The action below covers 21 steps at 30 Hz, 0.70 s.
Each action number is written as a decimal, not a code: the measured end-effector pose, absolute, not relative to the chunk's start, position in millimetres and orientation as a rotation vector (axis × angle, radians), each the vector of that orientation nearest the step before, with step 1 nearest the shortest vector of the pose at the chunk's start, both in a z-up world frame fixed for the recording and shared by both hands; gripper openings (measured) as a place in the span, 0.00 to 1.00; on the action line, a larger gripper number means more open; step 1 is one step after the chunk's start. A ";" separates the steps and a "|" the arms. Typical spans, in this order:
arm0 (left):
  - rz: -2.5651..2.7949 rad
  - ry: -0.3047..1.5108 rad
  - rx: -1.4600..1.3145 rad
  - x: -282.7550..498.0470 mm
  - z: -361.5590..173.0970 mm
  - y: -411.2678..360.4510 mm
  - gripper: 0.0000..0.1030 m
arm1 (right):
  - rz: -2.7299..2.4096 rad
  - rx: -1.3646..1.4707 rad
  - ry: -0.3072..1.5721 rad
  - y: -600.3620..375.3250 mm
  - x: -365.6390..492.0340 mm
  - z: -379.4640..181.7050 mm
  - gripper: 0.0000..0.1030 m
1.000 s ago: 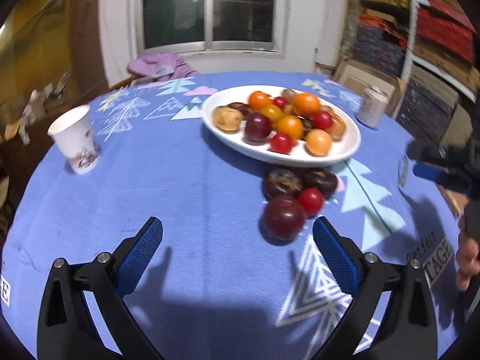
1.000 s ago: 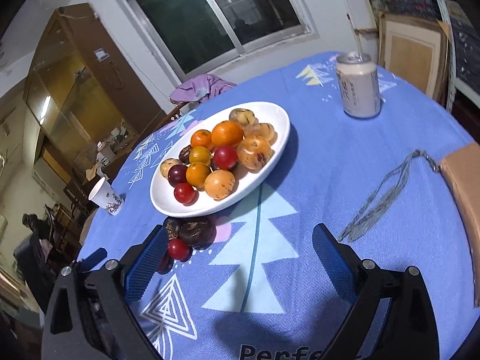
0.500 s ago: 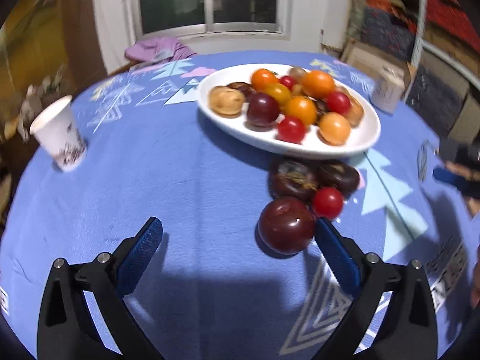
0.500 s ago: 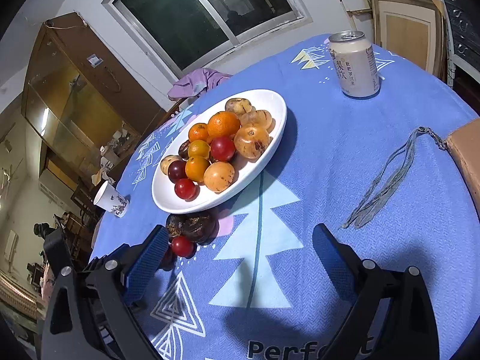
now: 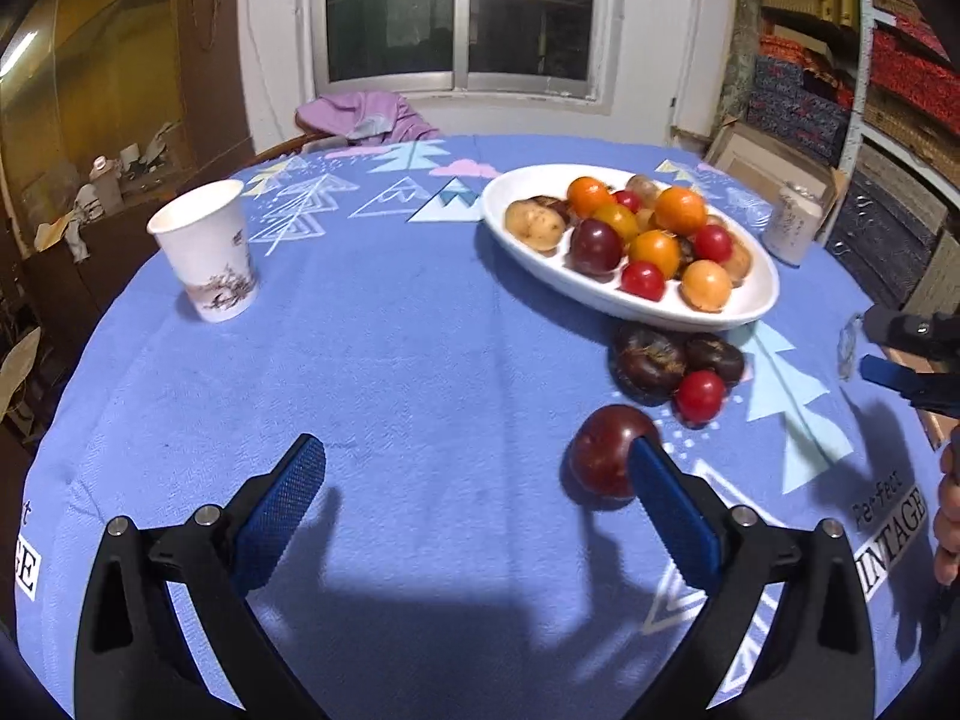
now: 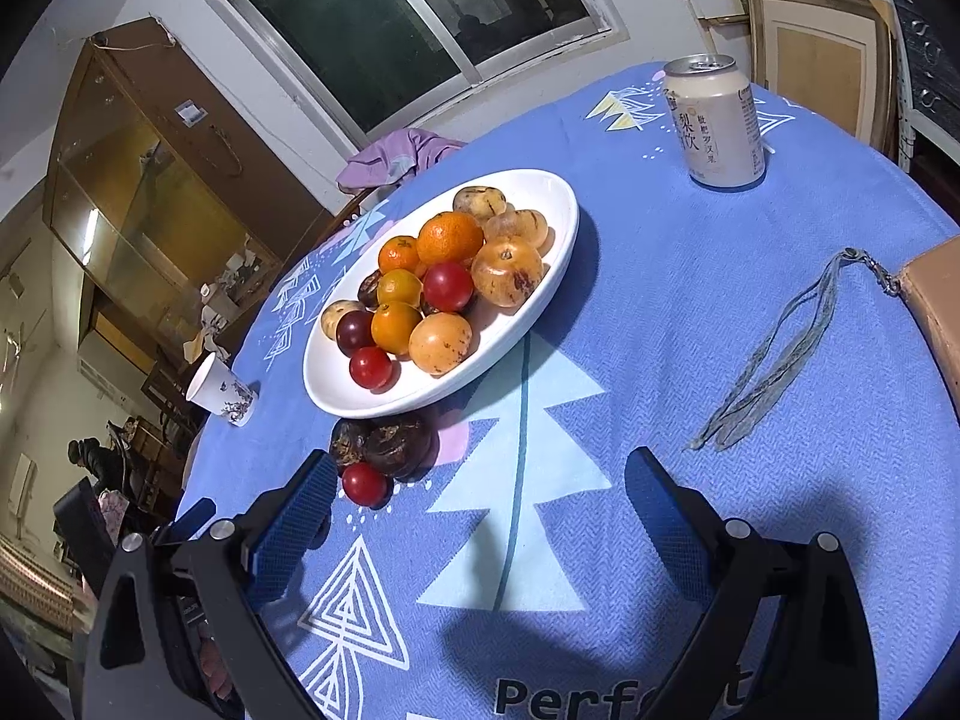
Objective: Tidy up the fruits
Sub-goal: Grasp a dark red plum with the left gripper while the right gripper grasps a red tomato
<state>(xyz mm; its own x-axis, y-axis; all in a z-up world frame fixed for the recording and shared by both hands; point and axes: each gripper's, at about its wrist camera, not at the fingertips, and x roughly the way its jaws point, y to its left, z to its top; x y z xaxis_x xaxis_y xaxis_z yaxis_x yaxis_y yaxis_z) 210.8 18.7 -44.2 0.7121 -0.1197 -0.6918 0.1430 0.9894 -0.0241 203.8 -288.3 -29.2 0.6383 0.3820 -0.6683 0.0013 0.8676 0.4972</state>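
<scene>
A white oval plate (image 5: 744,312) (image 6: 552,276) holds several oranges, red tomatoes, a dark plum and brown fruits. Beside it on the blue cloth lie two dark brown fruits (image 5: 651,357) (image 6: 390,447), a small red tomato (image 5: 699,396) (image 6: 363,483) and a dark red plum (image 5: 603,450). My left gripper (image 5: 480,480) is open; the plum sits just beyond its right fingertip. My right gripper (image 6: 480,492) is open and empty over the cloth, with the loose tomato by its left fingertip.
A paper cup (image 5: 207,249) (image 6: 219,390) stands at the left. A drink can (image 6: 714,120) (image 5: 792,228) stands behind the plate. A lanyard (image 6: 774,354) and a cardboard box (image 6: 936,306) lie at the right. The table's far edge meets a chair with purple cloth (image 5: 360,114).
The left gripper has swung left, so the plum now sits at its right fingertip instead of between the fingers. The right gripper has edged closer to the plate.
</scene>
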 end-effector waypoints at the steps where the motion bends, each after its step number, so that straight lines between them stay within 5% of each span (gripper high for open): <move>1: -0.164 0.763 0.049 208.8 -45.1 13.2 0.96 | 0.229 0.481 0.859 -287.0 203.6 -29.2 0.95; 15: -0.248 0.738 0.198 206.4 -51.4 -34.1 0.96 | 0.222 0.412 0.845 -276.4 201.7 -29.3 0.95; 16: -0.258 0.738 0.193 206.8 -51.6 -35.2 0.93 | 0.223 0.409 0.845 -275.5 201.5 -29.7 0.95; 19: -0.298 0.763 0.191 210.3 -54.9 -39.9 0.63 | 0.226 0.393 0.842 -272.1 201.0 -29.9 0.95; 21: -0.324 0.796 0.181 215.3 -58.9 -41.1 0.58 | 0.225 0.386 0.845 -271.1 201.3 -30.7 0.95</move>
